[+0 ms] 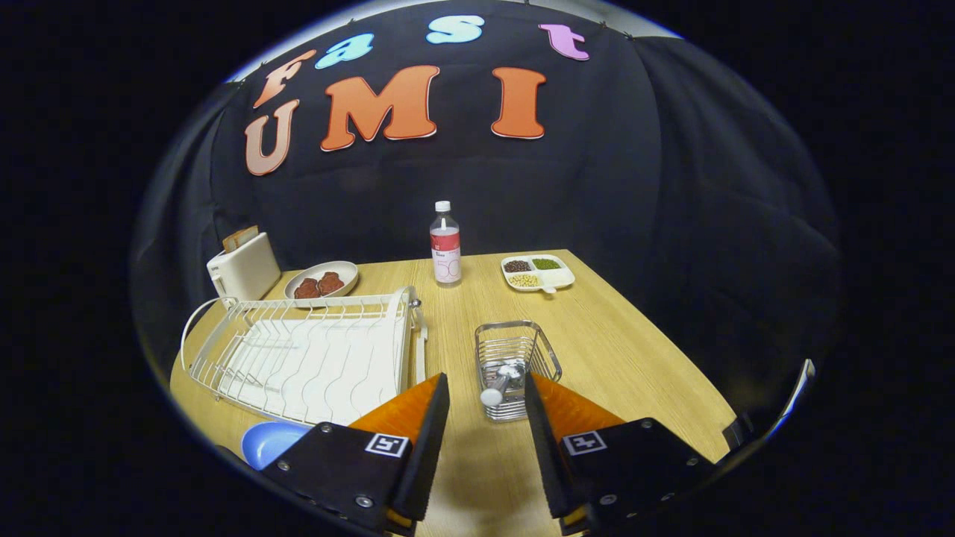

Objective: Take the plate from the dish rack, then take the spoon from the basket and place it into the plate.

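Gripper view: the gripper point(486, 388) has its jaws spread apart, empty, with the spoon point(498, 385) standing in the wire basket point(517, 365) just ahead between them. Blue plate point(270, 441) lies on the tabletop point(634, 358) beside the white dish rack point(306, 354).

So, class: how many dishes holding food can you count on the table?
2. A round plate with dark pieces sits between the toaster and the bottle, behind the dish rack. A divided tray sits right of the bottle. The gripper is open.
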`<move>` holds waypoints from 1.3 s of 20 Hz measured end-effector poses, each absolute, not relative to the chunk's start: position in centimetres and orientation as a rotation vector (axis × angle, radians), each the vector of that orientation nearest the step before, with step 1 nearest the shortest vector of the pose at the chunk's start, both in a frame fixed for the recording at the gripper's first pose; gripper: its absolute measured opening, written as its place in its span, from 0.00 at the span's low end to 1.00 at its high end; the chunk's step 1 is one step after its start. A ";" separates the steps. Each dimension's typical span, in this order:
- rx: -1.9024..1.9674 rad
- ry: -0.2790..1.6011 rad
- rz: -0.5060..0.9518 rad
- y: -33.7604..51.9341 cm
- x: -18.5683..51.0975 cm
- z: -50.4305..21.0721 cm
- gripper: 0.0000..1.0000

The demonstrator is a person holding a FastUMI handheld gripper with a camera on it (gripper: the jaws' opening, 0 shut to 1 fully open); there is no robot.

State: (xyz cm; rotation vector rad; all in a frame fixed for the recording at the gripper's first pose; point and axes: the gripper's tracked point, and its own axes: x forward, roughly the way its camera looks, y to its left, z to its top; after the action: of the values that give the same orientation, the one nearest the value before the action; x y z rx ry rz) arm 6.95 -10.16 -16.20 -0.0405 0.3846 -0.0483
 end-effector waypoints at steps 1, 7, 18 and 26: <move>-0.054 0.391 -0.048 -10.3 7.4 -16.5 0.58; -0.136 0.399 -0.073 -11.5 8.5 -17.4 0.20; -0.133 0.354 -0.084 -12.3 8.5 -14.5 0.06; -0.126 0.296 -0.098 -11.2 6.1 -10.1 0.05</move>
State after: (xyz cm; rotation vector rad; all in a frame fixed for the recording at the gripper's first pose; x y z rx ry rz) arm 6.14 -11.23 -10.10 -0.1265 0.2961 -0.0976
